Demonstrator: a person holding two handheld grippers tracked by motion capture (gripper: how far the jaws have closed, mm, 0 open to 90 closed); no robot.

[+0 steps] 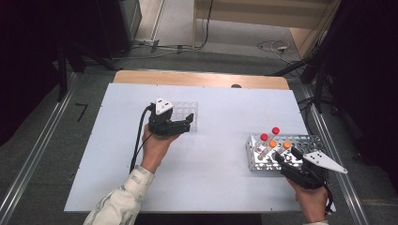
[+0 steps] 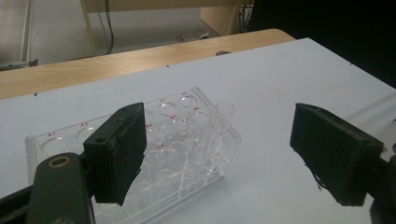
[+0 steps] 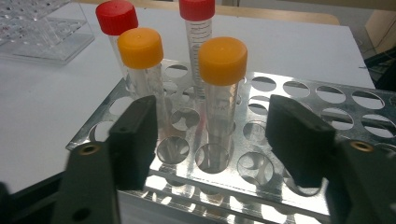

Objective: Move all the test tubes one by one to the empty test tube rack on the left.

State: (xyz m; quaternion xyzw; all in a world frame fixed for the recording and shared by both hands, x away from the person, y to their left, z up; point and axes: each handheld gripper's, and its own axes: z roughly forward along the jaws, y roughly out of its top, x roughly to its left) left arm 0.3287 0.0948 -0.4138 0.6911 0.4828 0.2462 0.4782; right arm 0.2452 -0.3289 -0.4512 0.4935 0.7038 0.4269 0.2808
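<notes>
Orange-capped tube (image 3: 219, 88) stands between right tool's (image 3: 212, 140) parted, untouching jaws.

High view looks down; gripper views sit close (both share racks).

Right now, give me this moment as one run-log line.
left gripper: open, at clear rack | right gripper: open, jaws either side of orange-capped tube in metal rack, not gripping
</notes>
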